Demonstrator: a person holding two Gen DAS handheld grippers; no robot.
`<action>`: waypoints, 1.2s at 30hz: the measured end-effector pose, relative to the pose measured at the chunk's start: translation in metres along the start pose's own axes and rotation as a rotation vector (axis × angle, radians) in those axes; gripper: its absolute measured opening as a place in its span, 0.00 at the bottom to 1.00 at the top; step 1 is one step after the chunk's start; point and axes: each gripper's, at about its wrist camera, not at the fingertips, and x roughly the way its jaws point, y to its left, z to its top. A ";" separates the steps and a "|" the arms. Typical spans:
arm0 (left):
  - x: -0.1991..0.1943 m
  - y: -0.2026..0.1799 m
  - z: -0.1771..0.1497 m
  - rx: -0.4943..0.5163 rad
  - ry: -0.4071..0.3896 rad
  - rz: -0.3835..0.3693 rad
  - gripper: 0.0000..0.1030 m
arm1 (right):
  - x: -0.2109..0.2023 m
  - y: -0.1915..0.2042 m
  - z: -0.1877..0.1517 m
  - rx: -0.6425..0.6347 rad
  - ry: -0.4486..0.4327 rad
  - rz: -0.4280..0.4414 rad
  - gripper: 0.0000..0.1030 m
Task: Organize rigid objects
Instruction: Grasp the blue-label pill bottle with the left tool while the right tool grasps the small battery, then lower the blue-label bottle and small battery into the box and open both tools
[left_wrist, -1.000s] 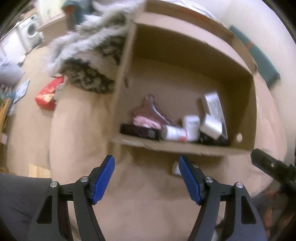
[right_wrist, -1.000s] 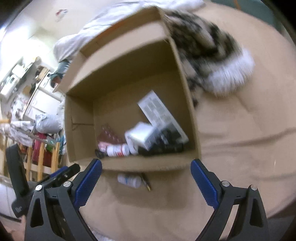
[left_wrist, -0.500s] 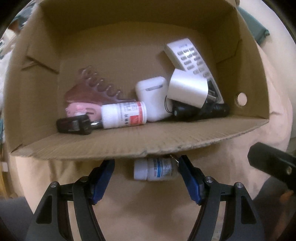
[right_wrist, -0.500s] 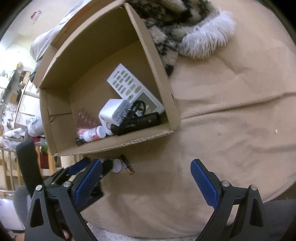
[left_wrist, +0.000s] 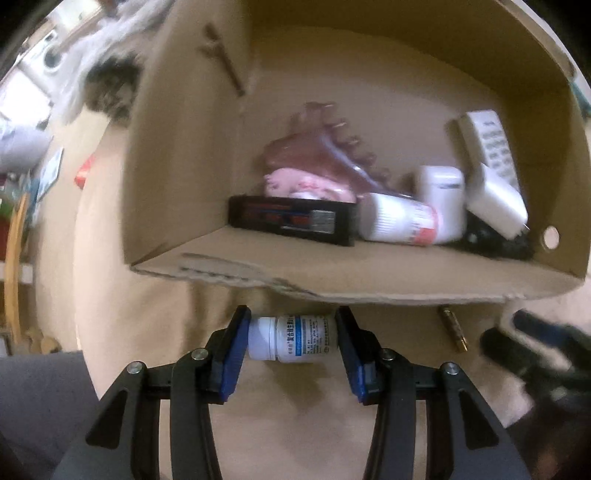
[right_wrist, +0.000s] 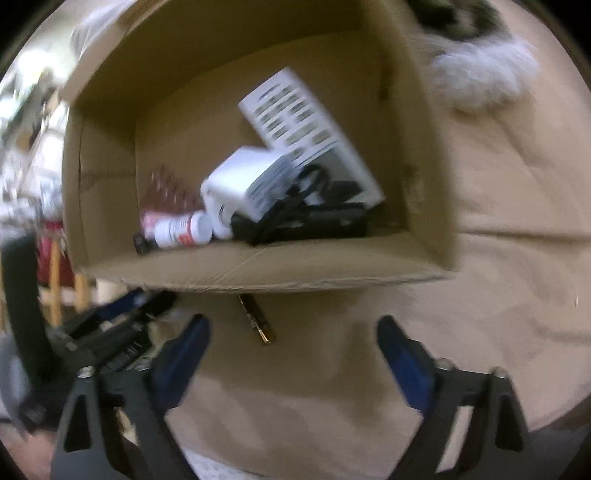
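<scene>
A tan blanket (right_wrist: 517, 295) covers the surface, and on it sits an open cardboard box (left_wrist: 369, 273), its near wall just beyond both tools. Inside lie a white remote control (right_wrist: 299, 122), a pink hair claw (left_wrist: 314, 155), a black flat pack (left_wrist: 291, 219), a white charger (right_wrist: 247, 179) and a red-labelled pill bottle (left_wrist: 399, 218). The left gripper (left_wrist: 291, 338) is clamped on a blue-labelled white medicine bottle (left_wrist: 295, 338), lying sideways just outside the box's near wall. The right gripper (right_wrist: 291, 350) is spread wide, holding nothing, with a small gold-tipped battery (right_wrist: 256, 319) lying just beyond it
</scene>
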 end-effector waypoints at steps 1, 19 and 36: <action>0.000 0.001 0.001 -0.003 0.000 -0.001 0.42 | 0.006 0.006 0.000 -0.026 0.013 -0.007 0.72; 0.010 -0.002 0.002 0.023 -0.017 0.036 0.42 | 0.036 0.050 -0.009 -0.265 -0.025 -0.218 0.11; -0.057 0.016 -0.029 0.017 -0.101 -0.018 0.42 | -0.050 0.014 -0.021 -0.111 -0.186 -0.063 0.10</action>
